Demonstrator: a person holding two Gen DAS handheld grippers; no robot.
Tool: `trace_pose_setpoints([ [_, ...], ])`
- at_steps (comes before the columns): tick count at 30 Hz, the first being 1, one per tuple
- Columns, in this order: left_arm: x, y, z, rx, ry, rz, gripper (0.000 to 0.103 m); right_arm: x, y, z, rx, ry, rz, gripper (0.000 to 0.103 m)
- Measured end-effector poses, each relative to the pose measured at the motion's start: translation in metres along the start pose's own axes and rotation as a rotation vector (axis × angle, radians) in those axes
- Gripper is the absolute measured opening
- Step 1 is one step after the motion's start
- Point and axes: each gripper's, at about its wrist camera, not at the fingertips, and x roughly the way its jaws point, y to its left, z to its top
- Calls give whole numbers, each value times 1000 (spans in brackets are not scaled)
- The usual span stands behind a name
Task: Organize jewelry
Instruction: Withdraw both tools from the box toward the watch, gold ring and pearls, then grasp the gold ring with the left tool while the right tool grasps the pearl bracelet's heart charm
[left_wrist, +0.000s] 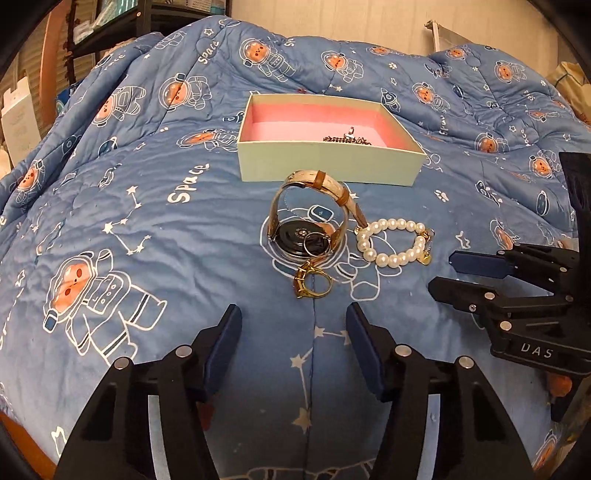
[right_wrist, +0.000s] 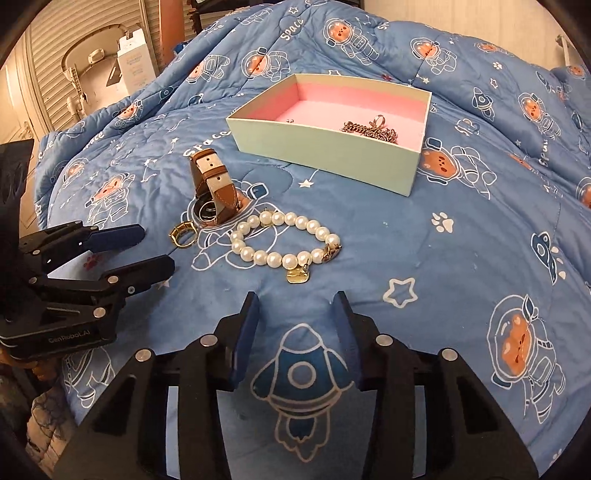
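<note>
A pale green box (left_wrist: 328, 162) with a pink lining lies on the blue quilt; it also shows in the right wrist view (right_wrist: 321, 151). Inside it are a chain (right_wrist: 369, 130) and a small ring (right_wrist: 377, 120). In front of the box lie a watch with a brown strap (left_wrist: 314, 218) (right_wrist: 214, 184), a gold ring (left_wrist: 312, 283) (right_wrist: 181, 233) and a pearl bracelet (left_wrist: 393, 240) (right_wrist: 284, 243). My left gripper (left_wrist: 293, 317) is open just short of the gold ring. My right gripper (right_wrist: 295, 306) is open just short of the pearl bracelet. Both are empty.
The blue space-print quilt (left_wrist: 147, 229) covers the whole bed, with folds rising behind the box. A dark shelf (left_wrist: 122, 26) and a white carton (right_wrist: 135, 62) stand beyond the bed's far left. Each gripper shows in the other's view, my right (left_wrist: 458, 273) and my left (right_wrist: 155, 251).
</note>
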Motion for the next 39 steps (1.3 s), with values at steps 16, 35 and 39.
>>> trace_pose_setpoints([
  [16,23,-7,20,30,42,26,45,19,3,11,-5,1,-22,20],
  [35,31,-12,31,53,51,14,23,18,1,10,8,-9,-26,14],
  [39,25,-20,29,88,35,22,23,16,1,9,12,-12,-24,14],
])
